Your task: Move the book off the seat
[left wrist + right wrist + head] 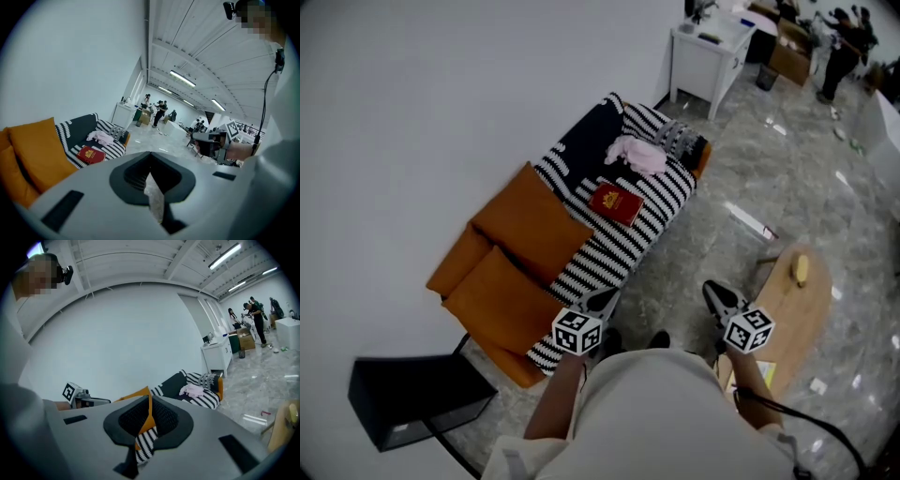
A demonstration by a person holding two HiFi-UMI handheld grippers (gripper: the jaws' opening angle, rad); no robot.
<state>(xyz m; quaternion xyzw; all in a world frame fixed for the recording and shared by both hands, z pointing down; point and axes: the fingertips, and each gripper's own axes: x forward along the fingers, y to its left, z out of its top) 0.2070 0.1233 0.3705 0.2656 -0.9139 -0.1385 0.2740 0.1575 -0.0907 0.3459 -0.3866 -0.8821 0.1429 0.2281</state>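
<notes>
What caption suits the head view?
Red hardcover book on black-and-white striped sofa seat; left tongs and right tongs shut, short of it.

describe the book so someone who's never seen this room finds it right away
Find the black-and-white striped sofa against the white wall. On its seat, between the orange cushions and a pink cloth, lies a flat red book. It is the only red thing there, with a gold emblem on its cover.

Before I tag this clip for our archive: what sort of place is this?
Probably a big open workspace or lab hall with a lounge corner: a striped sofa with orange cushions by a white wall, long ceiling strip lights, and people among boxes further back.
</notes>
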